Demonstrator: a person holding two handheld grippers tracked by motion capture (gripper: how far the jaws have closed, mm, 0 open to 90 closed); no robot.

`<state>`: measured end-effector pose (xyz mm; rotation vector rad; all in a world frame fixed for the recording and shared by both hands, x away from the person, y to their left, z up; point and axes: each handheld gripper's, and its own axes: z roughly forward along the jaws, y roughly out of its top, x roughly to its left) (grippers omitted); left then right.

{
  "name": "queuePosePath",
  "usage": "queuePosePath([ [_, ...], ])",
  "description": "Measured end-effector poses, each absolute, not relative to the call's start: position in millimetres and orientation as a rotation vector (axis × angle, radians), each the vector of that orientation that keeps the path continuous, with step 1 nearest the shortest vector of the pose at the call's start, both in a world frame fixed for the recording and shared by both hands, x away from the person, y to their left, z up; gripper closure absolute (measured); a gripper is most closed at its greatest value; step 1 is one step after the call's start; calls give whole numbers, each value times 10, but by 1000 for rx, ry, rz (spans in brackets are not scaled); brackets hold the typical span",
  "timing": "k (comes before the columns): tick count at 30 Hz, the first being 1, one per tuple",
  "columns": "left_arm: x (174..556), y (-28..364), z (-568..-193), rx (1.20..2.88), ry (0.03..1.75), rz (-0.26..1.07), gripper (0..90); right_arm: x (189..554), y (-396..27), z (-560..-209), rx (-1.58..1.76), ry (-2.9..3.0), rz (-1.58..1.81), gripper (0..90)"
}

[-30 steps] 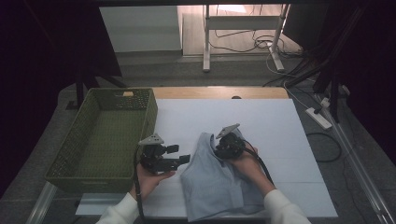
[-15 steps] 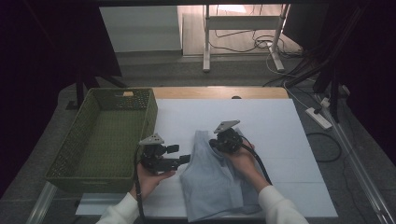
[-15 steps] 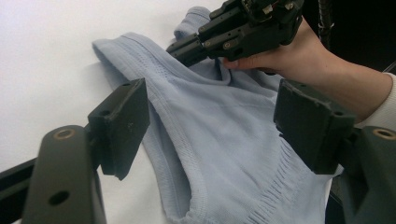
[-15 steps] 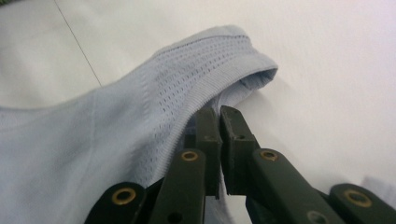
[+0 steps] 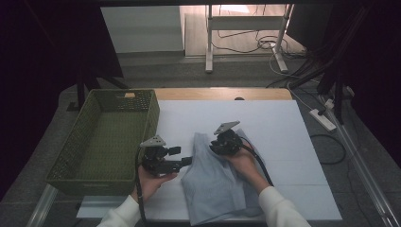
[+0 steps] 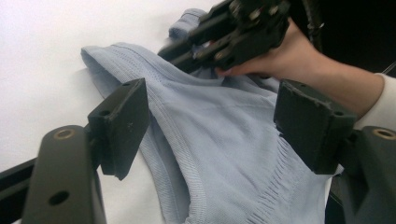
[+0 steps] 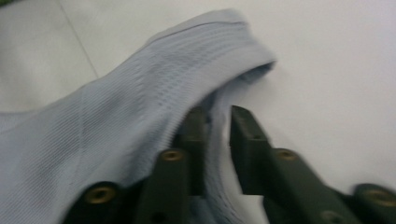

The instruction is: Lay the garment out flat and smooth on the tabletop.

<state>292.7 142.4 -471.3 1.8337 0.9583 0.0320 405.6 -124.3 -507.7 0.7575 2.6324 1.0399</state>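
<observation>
A light blue knit garment (image 5: 213, 189) lies crumpled on the white table (image 5: 269, 123). My left gripper (image 5: 180, 156) is held just left of it, its jaws wide open and level, with the cloth (image 6: 224, 140) lying beyond them untouched. My right gripper (image 5: 213, 145) rests on the garment's far end, by a folded ribbed edge (image 7: 116, 112). Its jaws (image 7: 217, 126) have just been opening; they stand a little apart, with a strip of that edge loose in the gap. In the left gripper view the right gripper (image 6: 180, 44) lies across the top of the cloth.
A green mesh basket (image 5: 101, 179) stands at the table's left, right beside my left hand. Bare white table stretches beyond and to the right of the garment. Cables and a power strip (image 5: 322, 119) lie on the floor off the right edge.
My right gripper has shifted slightly towards the far left over the garment's top. The left gripper has kept still.
</observation>
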Motion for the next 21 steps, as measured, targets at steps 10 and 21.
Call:
queuePosePath([
  [10,2932,1416,-4707,1832,955,31,265,4141,-1590,-4892,879,2545,1033,650],
  [21,2927,1440,-4697,1827,957,35,265,4109,-1702,-4983,920,2576,934,681],
])
